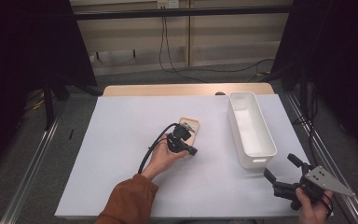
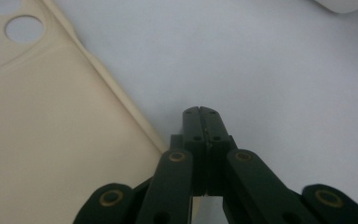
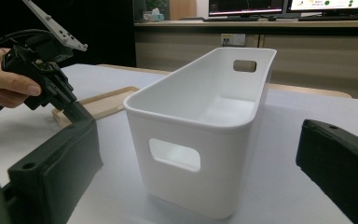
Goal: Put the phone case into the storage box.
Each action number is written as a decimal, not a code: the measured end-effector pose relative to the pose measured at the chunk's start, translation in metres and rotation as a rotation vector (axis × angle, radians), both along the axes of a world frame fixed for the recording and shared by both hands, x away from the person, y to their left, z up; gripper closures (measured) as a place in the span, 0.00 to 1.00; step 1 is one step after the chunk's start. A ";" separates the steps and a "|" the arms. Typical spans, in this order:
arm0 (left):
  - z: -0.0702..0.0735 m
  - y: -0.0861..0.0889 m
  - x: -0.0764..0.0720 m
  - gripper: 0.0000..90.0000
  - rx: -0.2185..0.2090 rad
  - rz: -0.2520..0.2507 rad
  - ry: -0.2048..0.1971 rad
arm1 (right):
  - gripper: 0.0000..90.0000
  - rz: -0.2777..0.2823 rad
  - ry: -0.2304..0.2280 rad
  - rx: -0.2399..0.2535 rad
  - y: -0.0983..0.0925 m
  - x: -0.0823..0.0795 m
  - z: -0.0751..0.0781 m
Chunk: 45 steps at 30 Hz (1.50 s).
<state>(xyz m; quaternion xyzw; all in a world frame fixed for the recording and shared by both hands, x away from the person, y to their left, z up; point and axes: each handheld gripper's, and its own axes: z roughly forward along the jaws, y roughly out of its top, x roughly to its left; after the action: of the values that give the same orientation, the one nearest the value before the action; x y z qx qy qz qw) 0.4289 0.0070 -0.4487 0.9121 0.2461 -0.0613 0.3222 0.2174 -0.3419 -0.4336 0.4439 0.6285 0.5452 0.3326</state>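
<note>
Closed jaws of the left gripper (image 1: 192,150) are being held just beside the beige phone case (image 1: 189,128), possibly touching its edge. Rightward, the white bin (image 1: 251,128) is sitting; the right gripper (image 1: 282,170) is being kept open near it.

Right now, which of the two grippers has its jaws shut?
The left gripper, tips down beside the beige phone case, jaws pressed together on nothing. The right gripper, near the white bin, stands wide open.
</note>
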 end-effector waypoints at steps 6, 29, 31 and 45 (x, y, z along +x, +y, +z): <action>0.001 0.002 0.000 1.00 0.009 -0.002 0.003 | 0.00 0.000 0.000 -0.003 0.000 0.000 0.000; 0.020 0.022 -0.017 0.89 -0.195 0.022 -0.156 | 0.00 -0.006 -0.002 -0.004 -0.001 0.000 0.000; 0.023 0.025 -0.019 0.85 -0.206 0.037 -0.186 | 0.00 -0.004 -0.001 -0.005 -0.001 0.000 0.000; 0.036 0.034 -0.035 0.35 -0.307 0.093 -0.283 | 0.00 -0.005 -0.002 -0.006 -0.001 0.000 0.000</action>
<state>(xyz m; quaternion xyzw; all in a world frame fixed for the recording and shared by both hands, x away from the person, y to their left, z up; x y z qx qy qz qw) 0.3939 0.0411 -0.4126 0.8396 0.2278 0.0455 0.4910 0.2175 -0.3425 -0.4335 0.4440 0.6288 0.5430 0.3357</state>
